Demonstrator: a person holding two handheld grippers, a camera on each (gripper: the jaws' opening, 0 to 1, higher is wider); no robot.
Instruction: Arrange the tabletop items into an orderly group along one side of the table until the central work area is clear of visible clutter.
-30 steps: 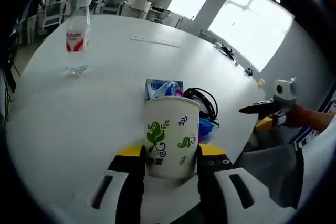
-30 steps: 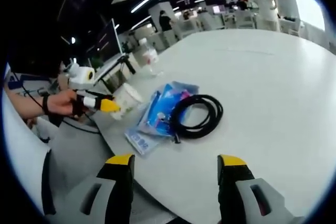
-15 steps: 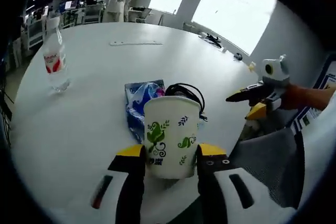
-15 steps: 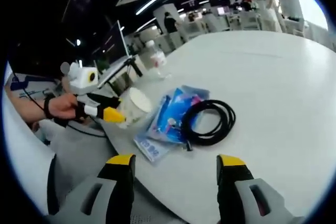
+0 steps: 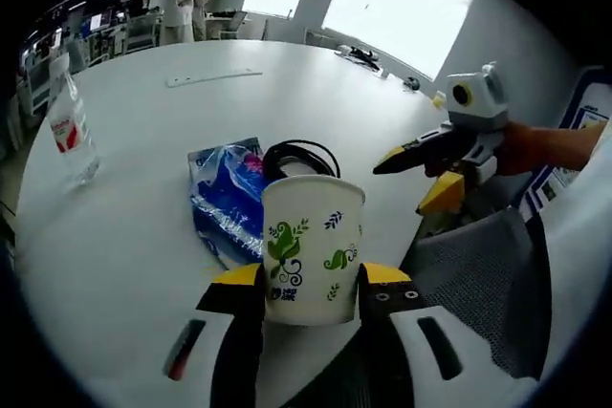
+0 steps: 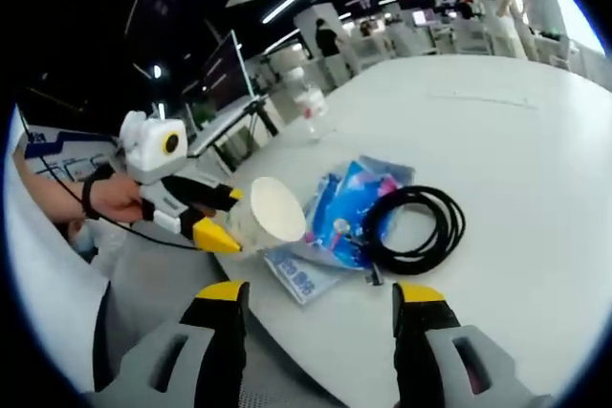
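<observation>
My left gripper (image 5: 311, 284) is shut on a white paper cup (image 5: 312, 247) with green leaf prints, held upright at the near edge of the white table (image 5: 143, 140). The right gripper view has the same cup (image 6: 268, 214) between the left gripper's yellow-tipped jaws. Beyond the cup lie a blue plastic packet (image 5: 225, 193) and a coiled black cable (image 5: 298, 156). The packet (image 6: 349, 212) and cable (image 6: 418, 228) lie ahead of my right gripper (image 6: 316, 308), which is open and holds nothing. A clear water bottle (image 5: 67, 131) with a red label stands at the far left.
A thin white strip (image 5: 212, 77) lies far across the table. A grey mesh chair (image 5: 469, 265) stands at the table's edge by the right gripper (image 5: 440, 145). Desks, chairs and people fill the room behind. Wide bare tabletop (image 6: 535, 140) stretches beyond the cable.
Both views have swung. The left gripper and its cup have come closer to the right gripper, and the packet and cable now sit nearer the right gripper's jaws.
</observation>
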